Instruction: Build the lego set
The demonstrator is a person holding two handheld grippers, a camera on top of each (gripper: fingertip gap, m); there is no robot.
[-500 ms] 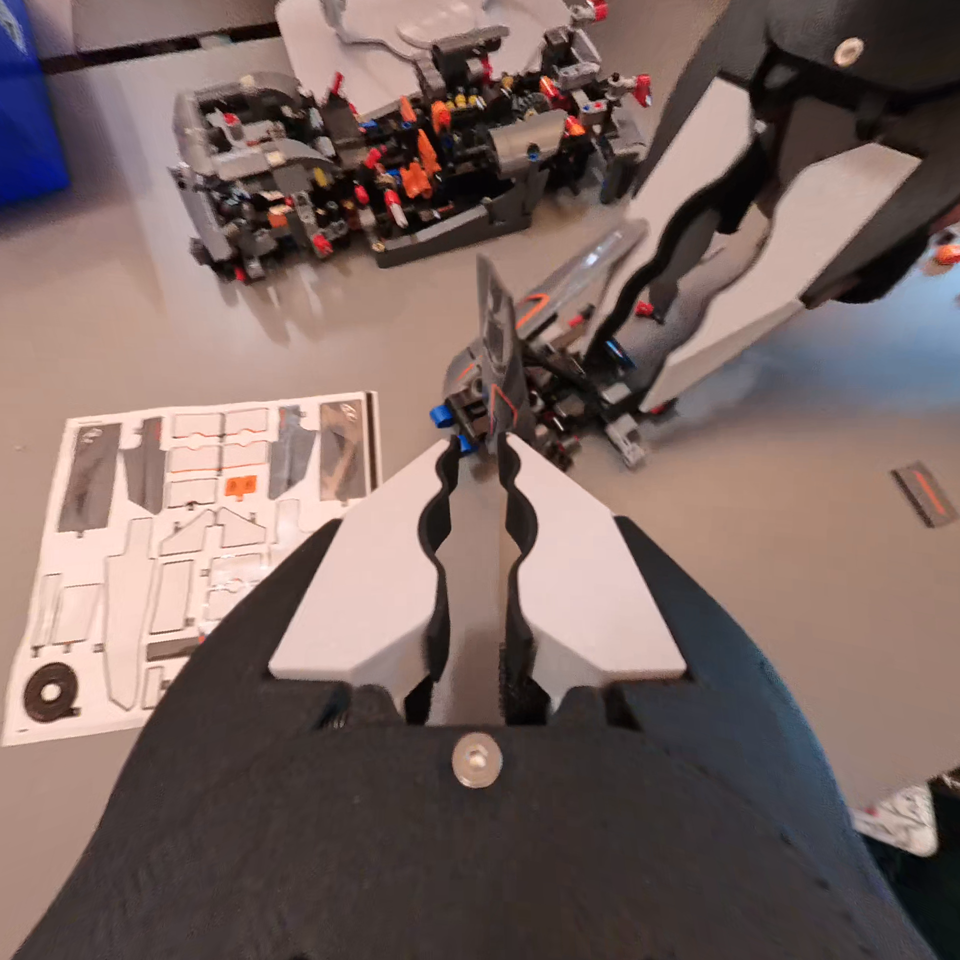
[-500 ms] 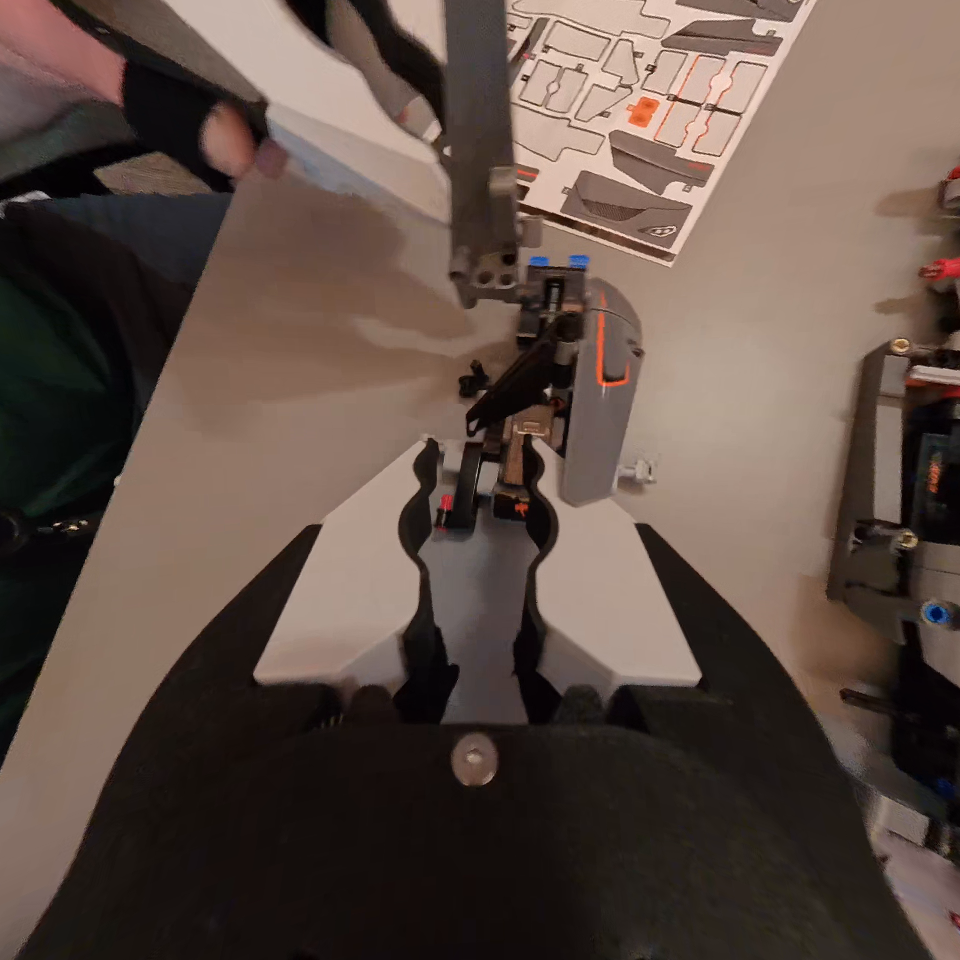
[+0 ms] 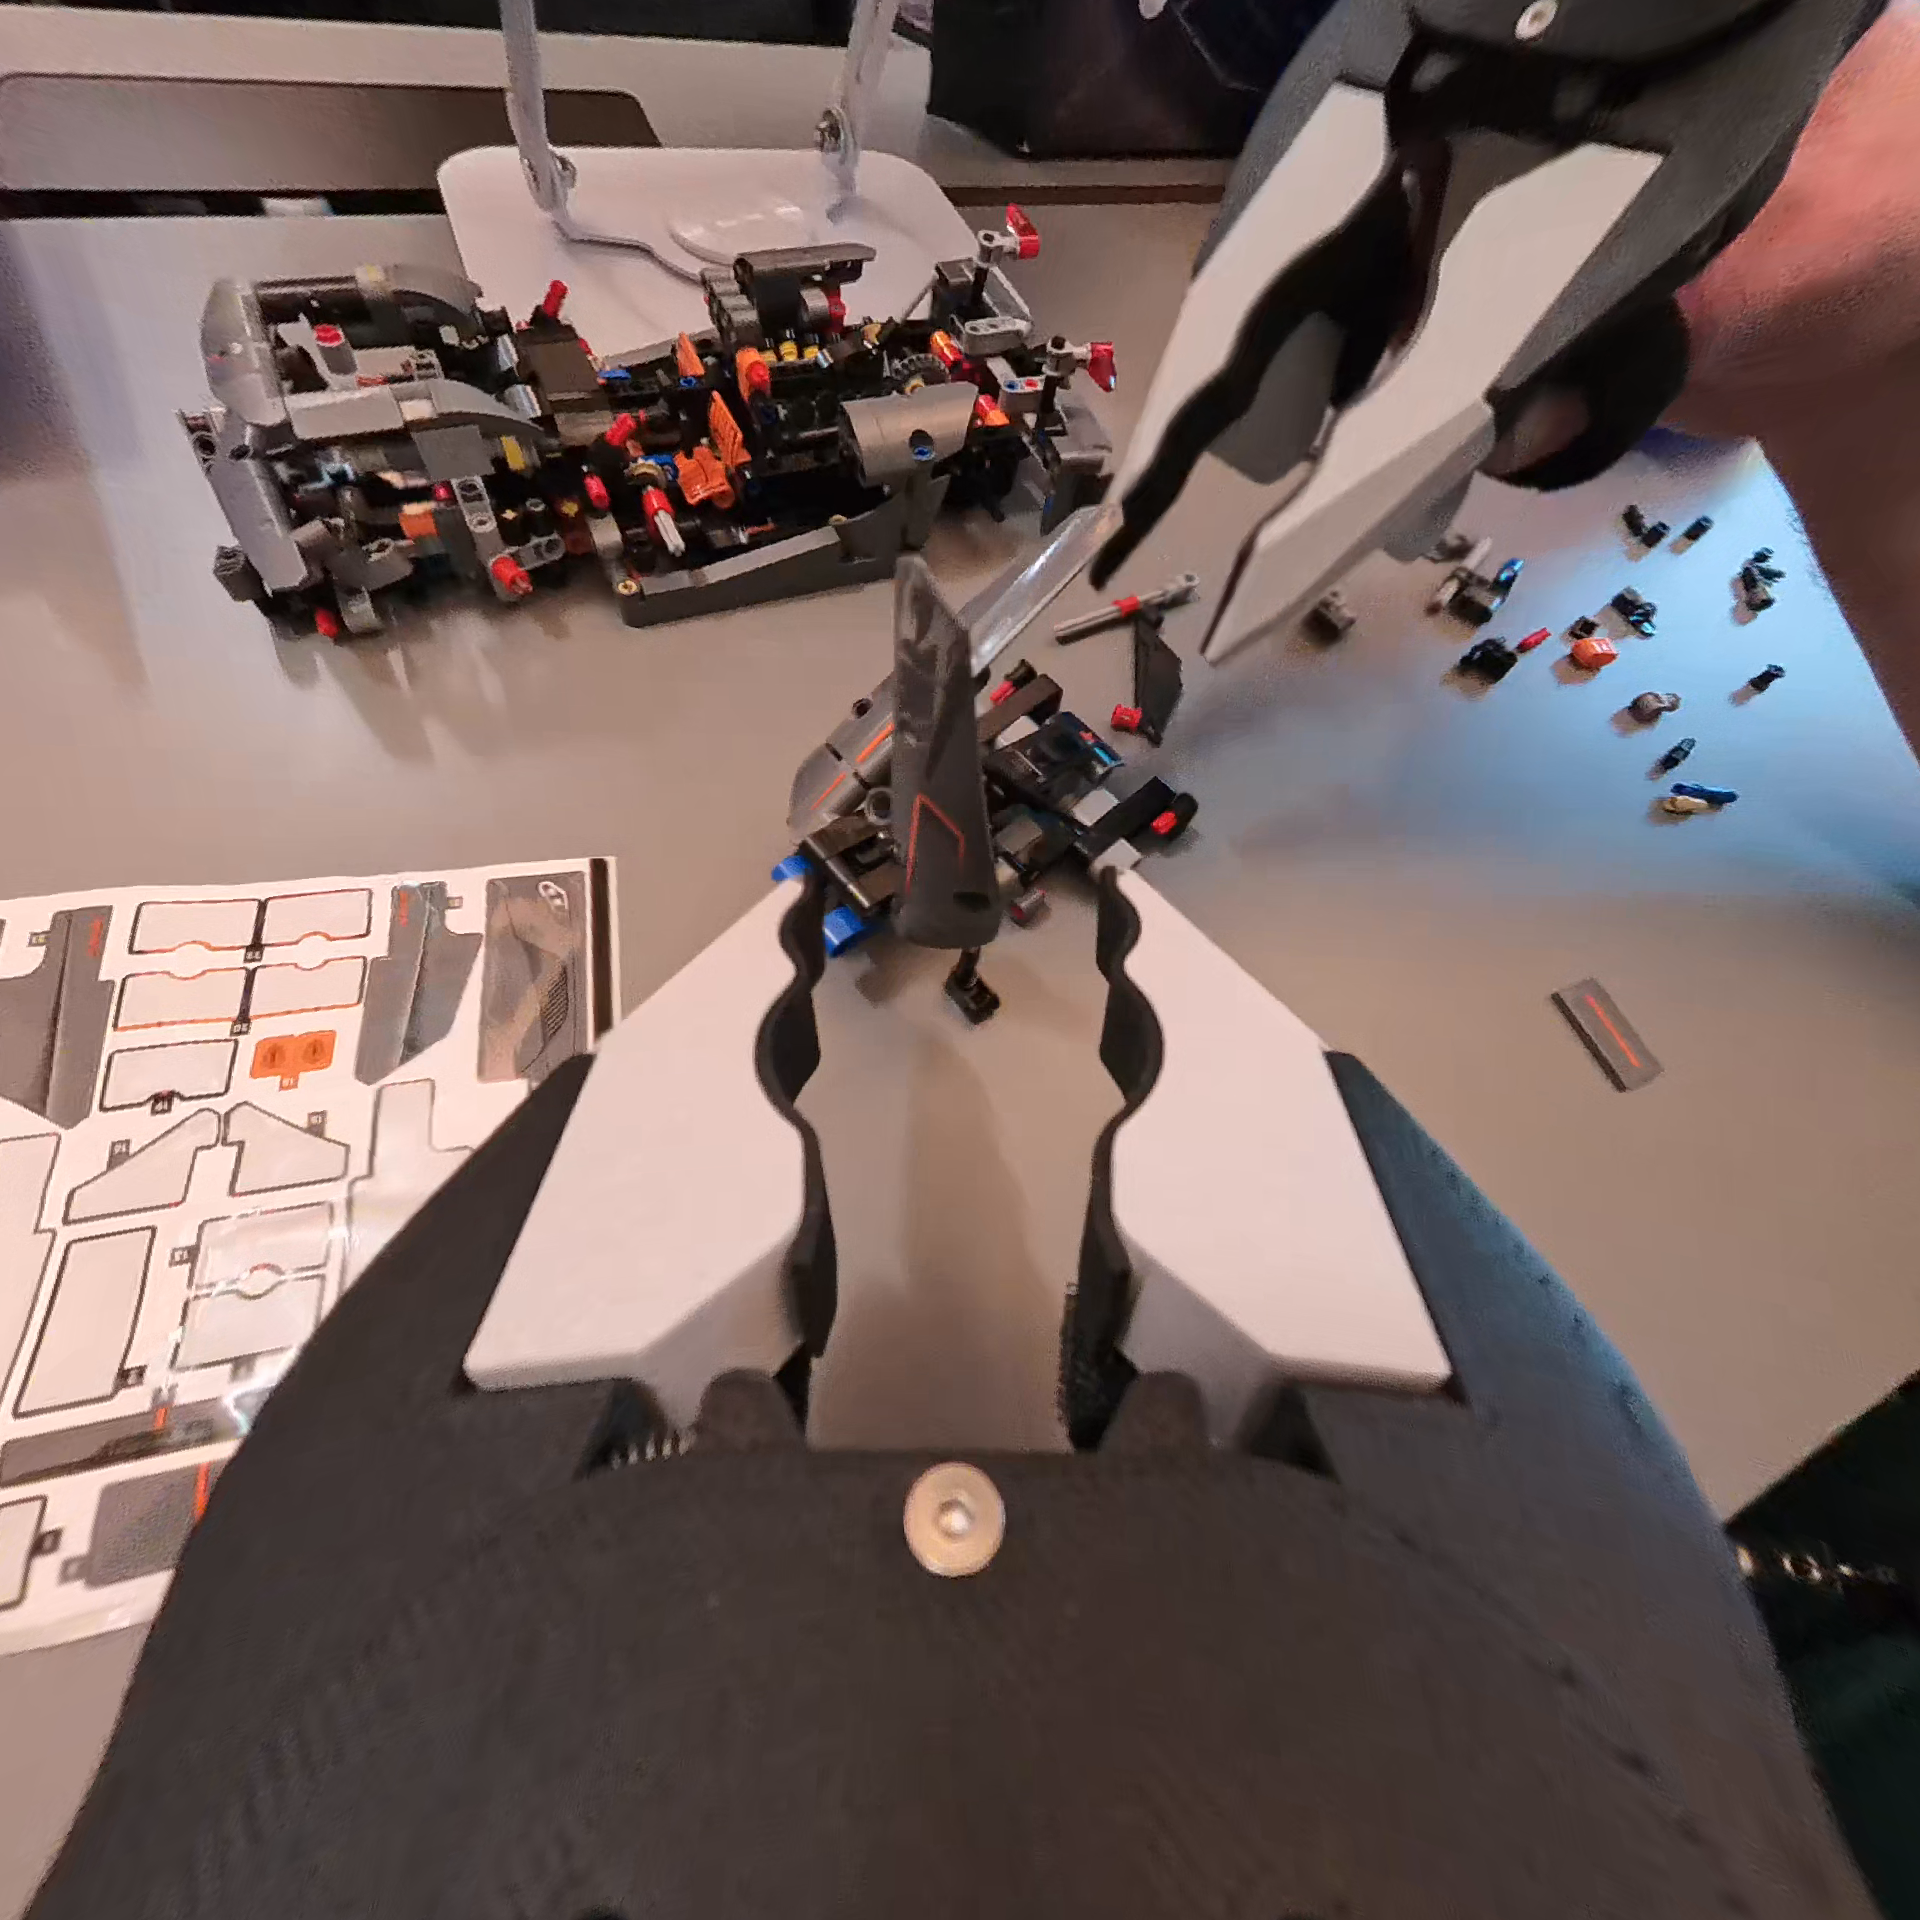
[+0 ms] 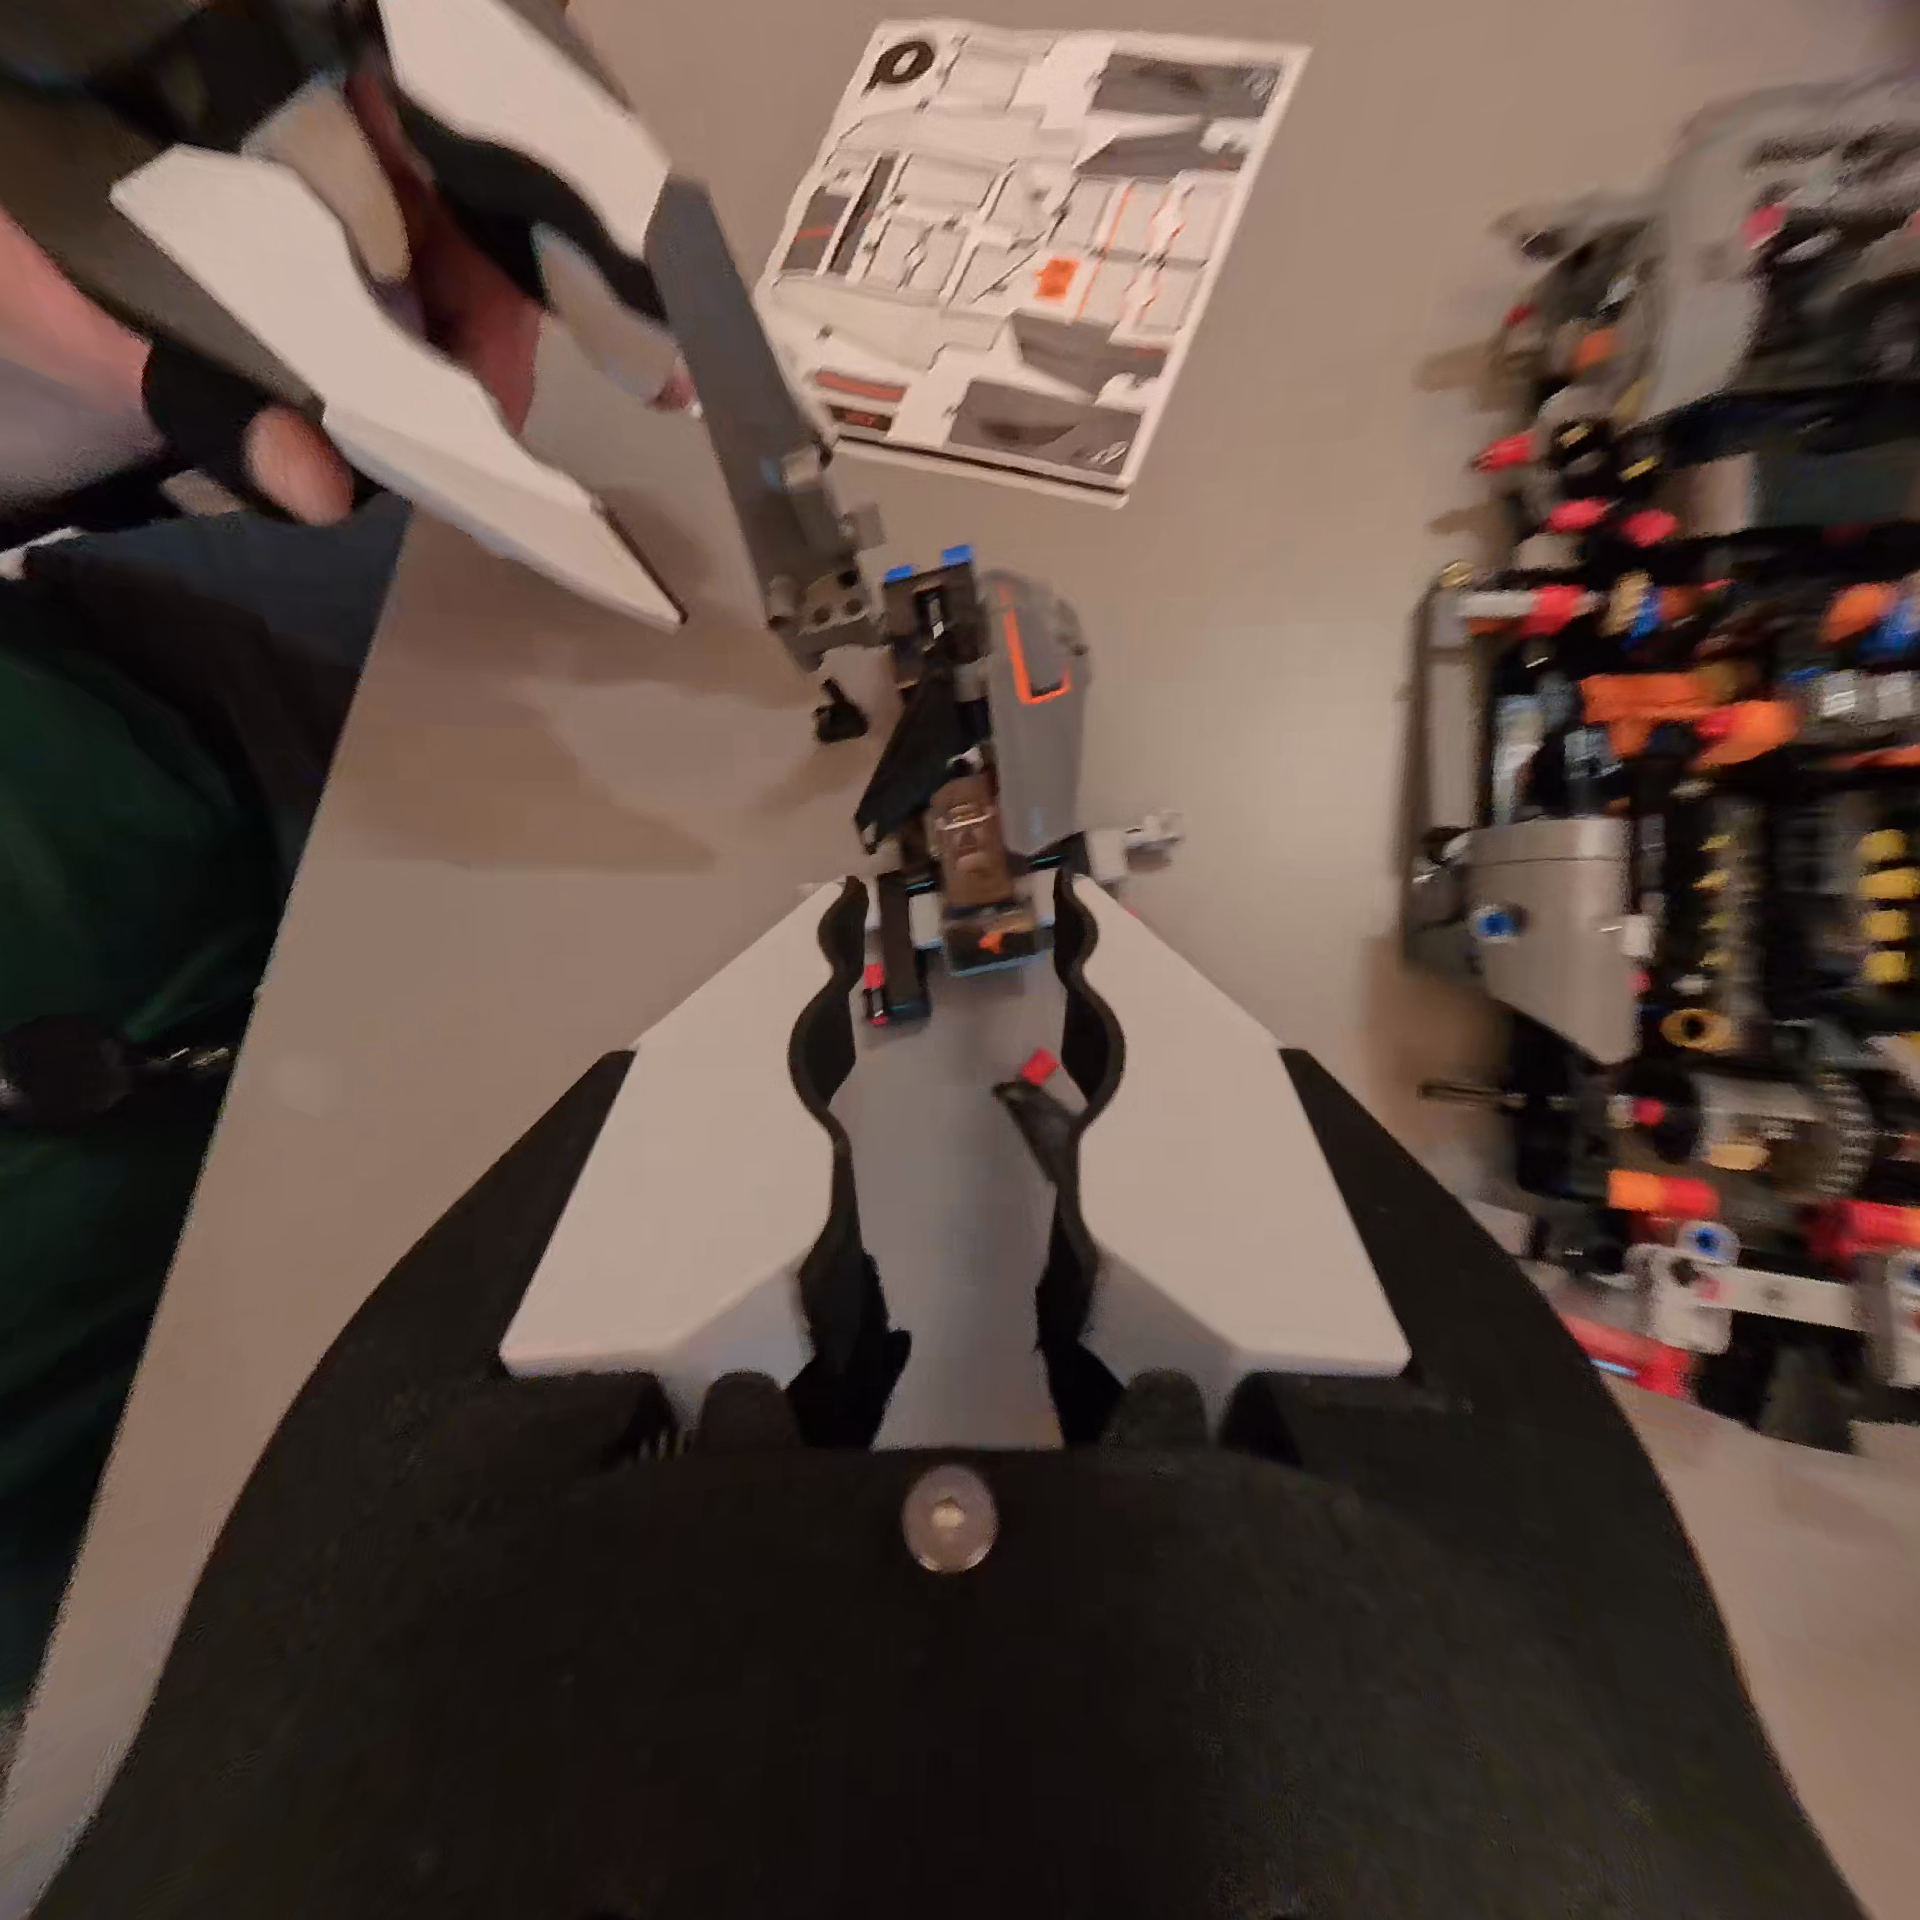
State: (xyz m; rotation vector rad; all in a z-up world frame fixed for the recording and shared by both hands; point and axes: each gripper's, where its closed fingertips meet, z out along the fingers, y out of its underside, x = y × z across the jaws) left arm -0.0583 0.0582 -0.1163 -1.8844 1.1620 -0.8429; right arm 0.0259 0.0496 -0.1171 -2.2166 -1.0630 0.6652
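A small grey and black Lego sub-assembly (image 3: pixel 1039 769) lies on the grey table with a long dark grey panel (image 3: pixel 935 769) standing up from it. My left gripper (image 3: pixel 951 883) is open, its fingertips on either side of the panel's near end without touching it. My right gripper (image 3: pixel 1158 603) is raised above the sub-assembly's far side. In the right wrist view the right gripper (image 4: pixel 956 888) is open over the sub-assembly (image 4: pixel 1029 707). The panel (image 4: pixel 748 395) leans toward the open left gripper (image 4: pixel 540 416).
The large car chassis (image 3: pixel 644 436) stands at the back, beside a white stand base (image 3: pixel 707 197). A sticker sheet (image 3: pixel 260 1091) lies at the left. Several loose small parts (image 3: pixel 1610 644), a striped dark tile (image 3: pixel 1605 1034) and a black pin (image 3: pixel 971 992) lie nearby. A hand (image 3: pixel 1818 312) holds the right gripper.
My left gripper has opened and let go of the dark grey panel. My right gripper has lifted up and away from the sub-assembly, which now rests on the table.
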